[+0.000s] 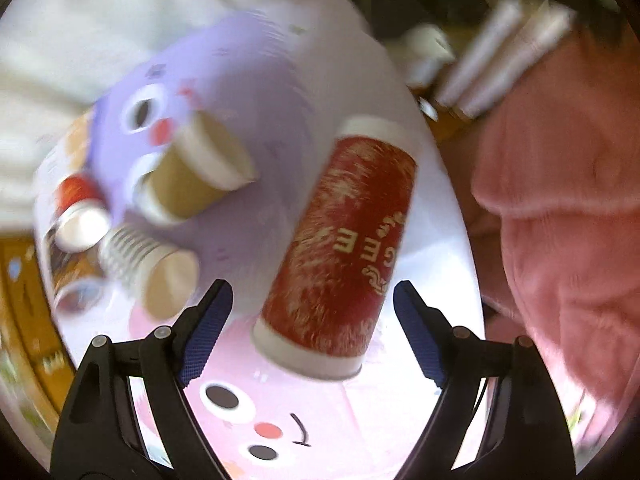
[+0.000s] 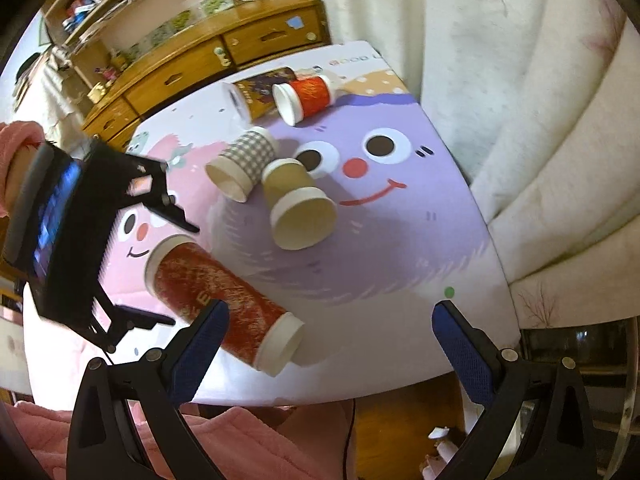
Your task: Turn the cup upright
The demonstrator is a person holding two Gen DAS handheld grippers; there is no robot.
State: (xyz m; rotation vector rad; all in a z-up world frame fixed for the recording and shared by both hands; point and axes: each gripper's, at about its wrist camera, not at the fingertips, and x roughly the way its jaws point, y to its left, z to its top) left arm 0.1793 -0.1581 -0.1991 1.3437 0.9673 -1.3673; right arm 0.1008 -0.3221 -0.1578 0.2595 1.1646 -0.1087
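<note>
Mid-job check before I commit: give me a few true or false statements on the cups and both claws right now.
1. The tall red cup lies on its side on the mat. True.
2. The left claw is shut on the tall red cup. False: its jaws stand open, one on each side of the cup, not touching it.
3. The right claw is open and holds nothing. True.
4. The plain brown cup stands upright. False: it lies tipped over, its open mouth facing the right wrist camera.
5. The checked cup lies on its side next to the plain brown cup. True.
</note>
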